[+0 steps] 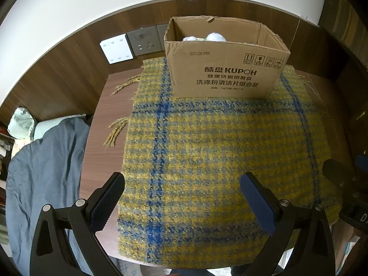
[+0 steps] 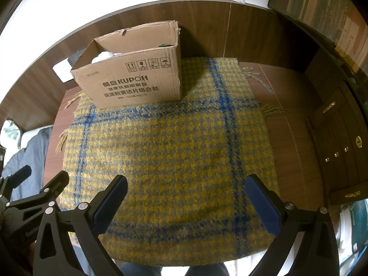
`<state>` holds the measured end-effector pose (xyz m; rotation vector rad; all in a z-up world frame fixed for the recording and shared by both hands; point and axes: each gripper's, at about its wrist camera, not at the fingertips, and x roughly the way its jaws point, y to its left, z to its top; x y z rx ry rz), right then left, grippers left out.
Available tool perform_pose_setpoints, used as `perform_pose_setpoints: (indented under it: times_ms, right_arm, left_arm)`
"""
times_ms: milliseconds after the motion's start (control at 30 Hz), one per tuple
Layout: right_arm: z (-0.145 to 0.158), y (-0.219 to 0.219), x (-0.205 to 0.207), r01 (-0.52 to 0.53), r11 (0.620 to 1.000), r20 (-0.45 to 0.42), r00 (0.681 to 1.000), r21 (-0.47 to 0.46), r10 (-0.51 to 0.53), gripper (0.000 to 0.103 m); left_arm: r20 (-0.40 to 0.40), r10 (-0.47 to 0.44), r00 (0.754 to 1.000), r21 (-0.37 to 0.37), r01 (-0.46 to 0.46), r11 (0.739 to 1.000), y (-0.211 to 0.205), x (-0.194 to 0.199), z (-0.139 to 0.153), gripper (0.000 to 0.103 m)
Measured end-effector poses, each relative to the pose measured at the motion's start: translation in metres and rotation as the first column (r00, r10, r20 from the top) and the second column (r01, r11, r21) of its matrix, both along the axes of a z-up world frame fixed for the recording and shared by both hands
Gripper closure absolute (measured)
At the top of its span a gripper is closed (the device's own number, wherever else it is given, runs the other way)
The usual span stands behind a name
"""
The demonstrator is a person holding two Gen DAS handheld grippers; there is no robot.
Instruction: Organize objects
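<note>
Cardboard box (image 1: 226, 69) open-topped, white bundles (image 1: 215, 37) inside

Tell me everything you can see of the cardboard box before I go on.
The cardboard box is brown corrugated card, open-topped with ragged, torn upper edges. Its front face carries black print: "KUPOH", Chinese characters and four handling symbols. It stands upright at the far end of the yellow-and-blue plaid cloth, close to the wood-panelled wall. White rounded items show above the rim; the right wrist view adds something green inside. Neither hand-held gripper touches it.
</note>
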<state>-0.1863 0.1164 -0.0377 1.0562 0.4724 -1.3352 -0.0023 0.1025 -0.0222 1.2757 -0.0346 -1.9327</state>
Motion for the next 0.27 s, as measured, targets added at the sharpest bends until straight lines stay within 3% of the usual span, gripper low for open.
perform_pose_setpoints:
  times_ms: [267]
  right_arm:
    - [-0.0011, -0.0038, -0.0004, 0.002, 1.000, 0.002, 1.000, 0.005, -0.002, 0.001]
  left_arm:
    - [0.000, 0.001, 1.000, 0.002, -0.001, 1.000, -0.0008, -0.0037, -0.0013, 0.001]
